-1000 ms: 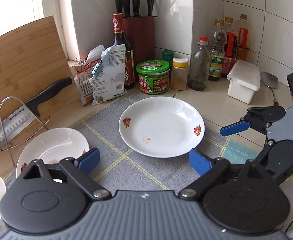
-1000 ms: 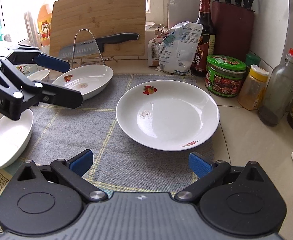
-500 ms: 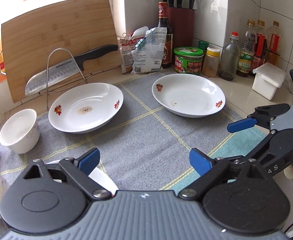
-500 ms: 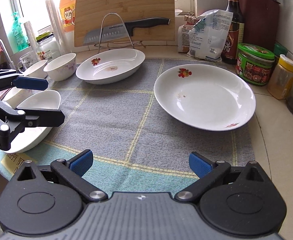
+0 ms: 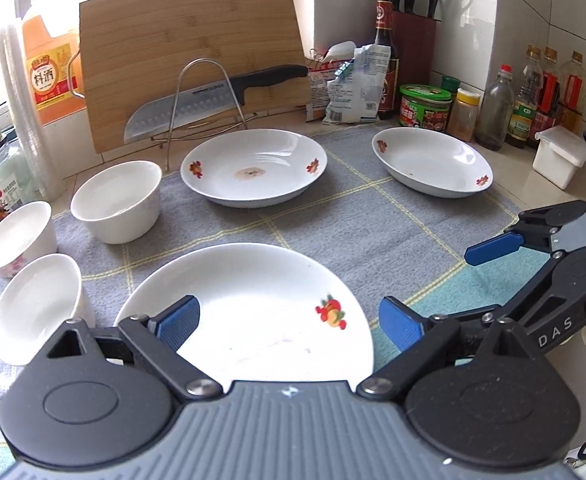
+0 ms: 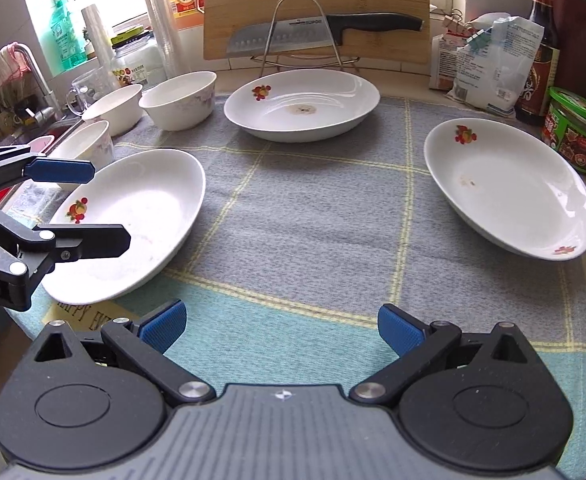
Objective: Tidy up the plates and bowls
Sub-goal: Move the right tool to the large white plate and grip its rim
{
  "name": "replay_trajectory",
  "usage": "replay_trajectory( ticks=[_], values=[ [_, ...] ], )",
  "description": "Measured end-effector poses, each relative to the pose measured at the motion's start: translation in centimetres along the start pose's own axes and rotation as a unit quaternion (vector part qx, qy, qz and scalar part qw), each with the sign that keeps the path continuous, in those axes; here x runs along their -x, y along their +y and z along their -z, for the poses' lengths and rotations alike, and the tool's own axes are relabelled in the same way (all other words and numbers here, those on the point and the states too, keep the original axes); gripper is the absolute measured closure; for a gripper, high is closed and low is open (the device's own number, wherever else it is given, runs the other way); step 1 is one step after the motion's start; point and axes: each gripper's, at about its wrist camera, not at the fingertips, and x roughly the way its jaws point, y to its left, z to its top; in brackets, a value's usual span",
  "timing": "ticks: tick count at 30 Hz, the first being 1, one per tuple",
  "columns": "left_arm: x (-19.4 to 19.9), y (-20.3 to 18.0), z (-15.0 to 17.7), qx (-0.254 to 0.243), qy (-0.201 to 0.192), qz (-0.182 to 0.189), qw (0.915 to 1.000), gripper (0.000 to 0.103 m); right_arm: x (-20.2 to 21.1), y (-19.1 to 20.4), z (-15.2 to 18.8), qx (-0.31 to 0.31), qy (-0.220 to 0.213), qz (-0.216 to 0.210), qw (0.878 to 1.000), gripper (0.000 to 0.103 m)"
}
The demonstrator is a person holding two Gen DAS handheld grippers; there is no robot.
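Three white flowered plates lie on a grey and teal mat: a near left plate, a middle plate with a brown stain, and a right plate. Three white bowls stand at the mat's left edge. My left gripper hovers open over the near left plate, gripping nothing. My right gripper is open above the teal front strip, empty.
A bamboo cutting board leans at the back behind a wire rack holding a knife. Bags, a sauce bottle, a green-lidded jar, bottles and a knife block fill the back right corner. A tap and sink lie left.
Both views have swung left and drawn back. The left gripper went from above the right plate to above the near left plate, and the bowls came into view. Both jaws stayed open.
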Motion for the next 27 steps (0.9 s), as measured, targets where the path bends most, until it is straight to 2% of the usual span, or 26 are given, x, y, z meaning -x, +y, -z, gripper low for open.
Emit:
replay_trajectory(
  ticks=[16, 22, 27],
  values=[
    [3.3, 7.2, 3.2, 0.03, -0.004, -0.02, 0.9993, 0.007, -3.2, 7.5, -1.7, 0.007, 0.035, -0.046, 0.998, 0.0],
    [4.1, 9.0, 4.8, 0.025, 0.009, -0.011, 0.9996, 0.007, -4.8, 9.3, -2.1, -0.003, 0.052, -0.063, 0.997, 0.0],
    [4.2, 9.8, 6.3, 0.01, 0.029, 0.017, 0.9994, 0.007, -5.9, 9.9, -2.6, -0.014, 0.058, -0.054, 0.997, 0.0]
  ],
)
